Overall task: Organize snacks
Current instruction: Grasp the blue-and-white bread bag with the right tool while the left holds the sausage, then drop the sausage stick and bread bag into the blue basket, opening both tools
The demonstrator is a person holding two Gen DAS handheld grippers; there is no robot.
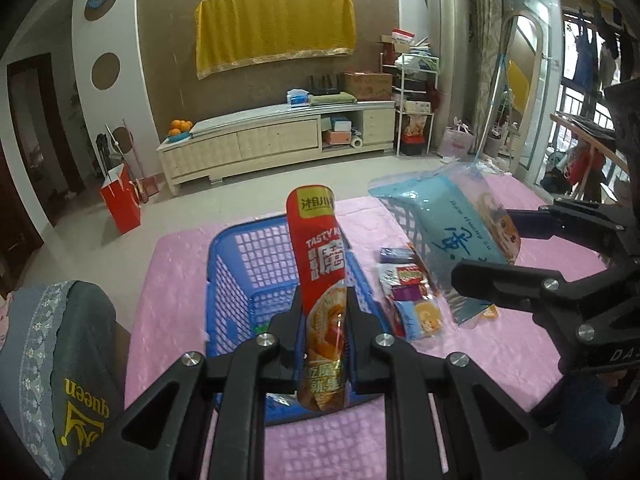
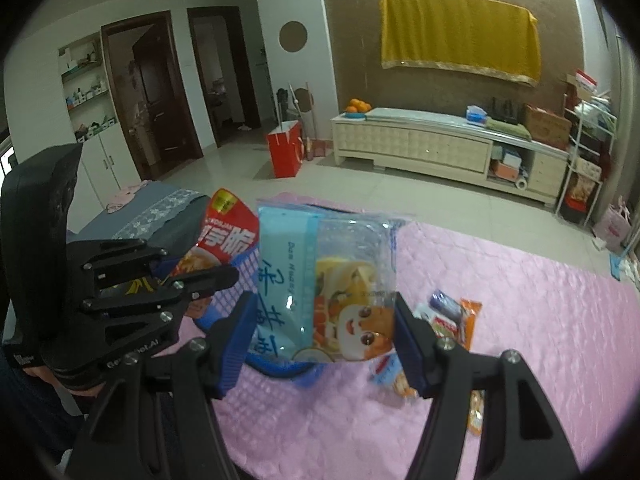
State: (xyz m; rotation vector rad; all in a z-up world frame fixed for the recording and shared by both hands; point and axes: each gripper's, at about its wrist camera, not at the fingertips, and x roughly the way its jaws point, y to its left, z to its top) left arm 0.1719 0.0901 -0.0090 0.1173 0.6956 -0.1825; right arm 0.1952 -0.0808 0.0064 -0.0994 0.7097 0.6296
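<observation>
My left gripper (image 1: 323,300) is shut on a tall red snack packet (image 1: 320,248), which stands upright above the blue plastic basket (image 1: 224,280) on the pink tablecloth (image 1: 180,280). My right gripper (image 2: 324,320) is shut on a light blue and clear snack bag (image 2: 320,264); its pads press both side edges. That bag (image 1: 452,216) hangs in the air to the right of the basket, with the right gripper (image 1: 484,248) behind it. In the right wrist view, the left gripper (image 2: 200,264) and the red packet (image 2: 232,224) are at the left, over the basket (image 2: 280,372).
Several small loose snack packets (image 1: 408,296) (image 2: 452,316) lie on the pink cloth (image 2: 520,320) just right of the basket. A grey cushion with "queen" lettering (image 1: 68,360) sits at the table's left edge. Beyond the table are a tiled floor, a red paper bag (image 1: 120,200) and a low cabinet (image 1: 276,136).
</observation>
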